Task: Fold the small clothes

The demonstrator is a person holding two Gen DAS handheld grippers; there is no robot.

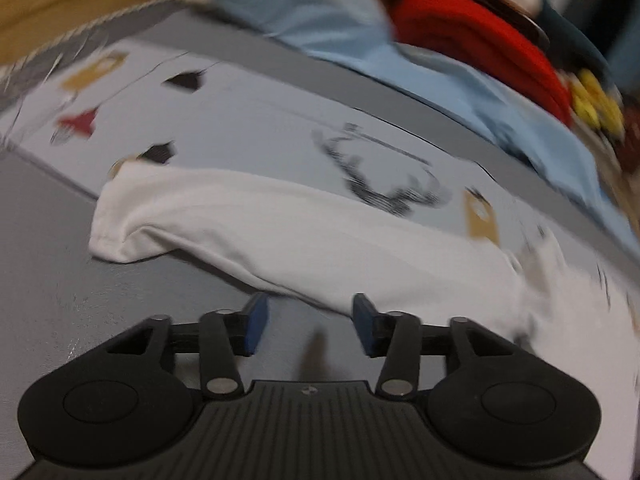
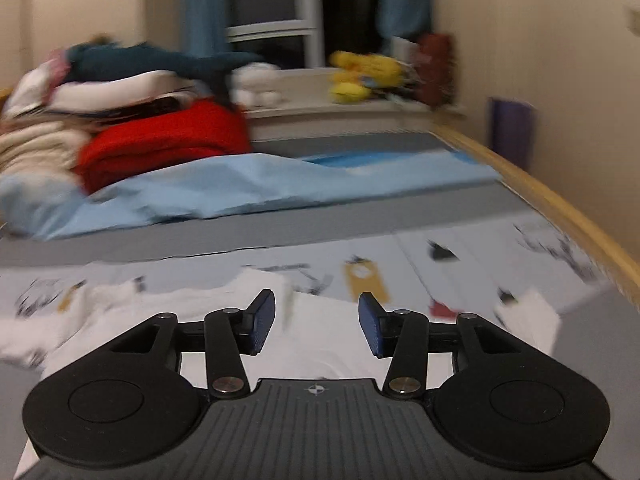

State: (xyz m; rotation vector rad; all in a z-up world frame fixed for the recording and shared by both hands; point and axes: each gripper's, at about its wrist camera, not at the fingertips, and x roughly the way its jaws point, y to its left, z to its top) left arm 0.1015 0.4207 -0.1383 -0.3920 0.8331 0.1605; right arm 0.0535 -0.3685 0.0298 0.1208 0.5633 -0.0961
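The white garment (image 1: 280,236) lies across the middle of the left wrist frame, spread long and flat on the patterned sheet (image 1: 248,120) of the bed, likely laid out so its edges can be reached for folding. The left hand-held gripper (image 1: 308,326) sits at bottom centre, jaws wide apart and holding nothing, just short of the garment's near edge, probably lined up to pinch that edge. In the right wrist frame the right hand-held gripper (image 2: 317,326) is equally open and empty above the white cloth at lower centre. A red blanket (image 2: 168,136) and light blue cloth (image 2: 256,184) sit pushed to the upper left, out of the way.
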